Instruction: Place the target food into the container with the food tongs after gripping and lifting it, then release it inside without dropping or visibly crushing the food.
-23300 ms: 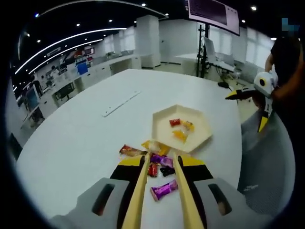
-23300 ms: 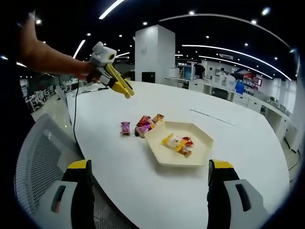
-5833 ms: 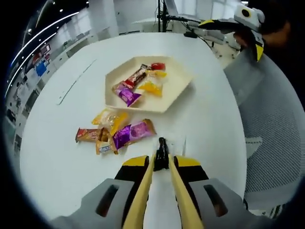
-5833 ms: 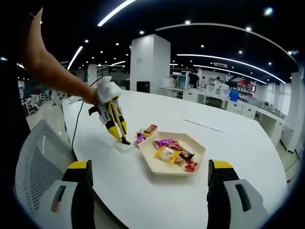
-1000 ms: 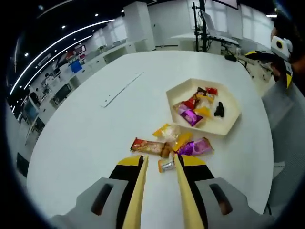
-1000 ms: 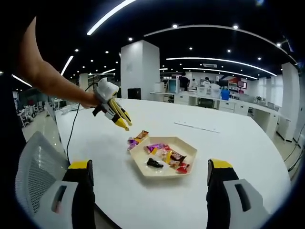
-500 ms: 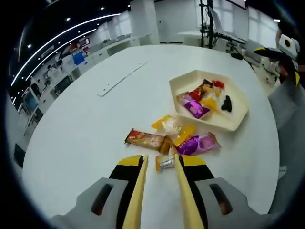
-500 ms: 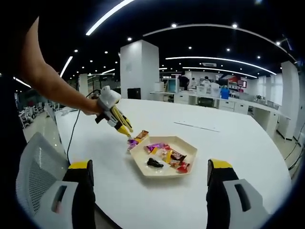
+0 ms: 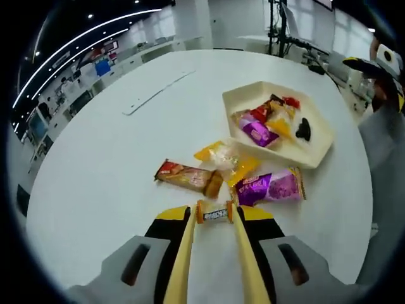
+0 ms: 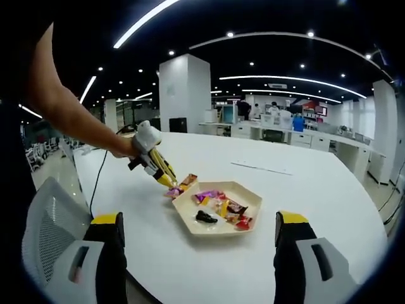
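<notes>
Left tool (image 9: 212, 214): tong jaws narrow, a small silver-and-orange wrapped candy (image 9: 214, 213) lying crosswise between the tips on the white bench (image 9: 107, 158). Whether the tips already pinch it or only flank it, cannot tell.

Just beyond the candy, loose on the bench: a brown-and-red wrapped bar (image 9: 187, 177), a clear-and-yellow packet (image 9: 223, 158), a purple packet (image 9: 271, 187). These three touch or overlap one another.

Cream hexagonal tray (image 9: 321, 151) sits past the loose pile, close beside it. Inside: a purple packet, red and yellow wrapped pieces, one small black piece (image 9: 304, 129).

Right tool (image 10: 197, 247): jaws set wide apart, nothing between them, held off the bench edge, well back from the tray (image 10: 253, 218).

From the right gripper view the left tool (image 10: 169, 183) shows in a person's hand (image 10: 130, 149), angled down, tips at the loose sweets beside the tray's near rim. A mesh chair back (image 10: 47, 231) stands at the bench edge.
</notes>
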A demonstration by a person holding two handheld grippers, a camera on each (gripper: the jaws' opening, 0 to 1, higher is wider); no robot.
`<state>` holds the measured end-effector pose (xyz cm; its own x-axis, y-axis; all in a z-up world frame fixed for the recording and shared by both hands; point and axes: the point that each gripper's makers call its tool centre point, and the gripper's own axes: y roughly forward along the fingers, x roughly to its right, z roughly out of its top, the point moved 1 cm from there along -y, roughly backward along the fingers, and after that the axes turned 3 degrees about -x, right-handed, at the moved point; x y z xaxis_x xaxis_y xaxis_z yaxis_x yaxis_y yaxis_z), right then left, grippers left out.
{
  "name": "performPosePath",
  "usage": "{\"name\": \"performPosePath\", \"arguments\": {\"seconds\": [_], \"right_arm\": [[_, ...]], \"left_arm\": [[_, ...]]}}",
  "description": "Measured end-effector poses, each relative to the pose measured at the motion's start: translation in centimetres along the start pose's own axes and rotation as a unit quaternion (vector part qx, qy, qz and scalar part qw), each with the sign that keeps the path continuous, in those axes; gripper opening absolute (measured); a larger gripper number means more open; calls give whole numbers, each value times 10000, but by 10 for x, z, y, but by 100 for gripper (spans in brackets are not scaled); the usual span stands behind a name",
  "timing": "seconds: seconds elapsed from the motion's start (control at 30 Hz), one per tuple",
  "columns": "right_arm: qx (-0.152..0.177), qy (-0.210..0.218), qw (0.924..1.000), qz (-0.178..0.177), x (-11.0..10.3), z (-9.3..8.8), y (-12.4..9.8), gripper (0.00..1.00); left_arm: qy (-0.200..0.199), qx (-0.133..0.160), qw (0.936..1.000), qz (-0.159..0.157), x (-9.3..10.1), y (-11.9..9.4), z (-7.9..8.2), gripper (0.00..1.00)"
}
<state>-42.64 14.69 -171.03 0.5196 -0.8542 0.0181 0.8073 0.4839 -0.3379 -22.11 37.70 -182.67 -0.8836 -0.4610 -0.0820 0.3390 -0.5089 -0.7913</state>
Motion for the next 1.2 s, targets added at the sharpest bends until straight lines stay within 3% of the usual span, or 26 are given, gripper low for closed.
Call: {"name": "performPosePath", "arguments": {"seconds": [0.2, 0.4, 0.67, 1.0, 1.2], "right_arm": [[-3, 1, 10000, 11, 0, 0, 0, 97], [-11, 2, 10000, 5, 0, 0, 0, 97], [-33, -4, 10000, 26, -1, -1, 1, 97], [-1, -35, 10000, 23, -1, 1, 0, 97], [9, -38, 10000, 11, -1, 1, 0, 97]], "left_arm": [[58, -125, 9999, 29, 2, 0, 1, 20], [-157, -143, 9997, 94, -1, -3, 0, 18], [-344, 96, 9993, 102, -6, -16, 9, 17], [-279, 320, 9990, 104, -13, -34, 35, 16], [-226, 429, 9988, 58, -8, -40, 48, 16]]}}
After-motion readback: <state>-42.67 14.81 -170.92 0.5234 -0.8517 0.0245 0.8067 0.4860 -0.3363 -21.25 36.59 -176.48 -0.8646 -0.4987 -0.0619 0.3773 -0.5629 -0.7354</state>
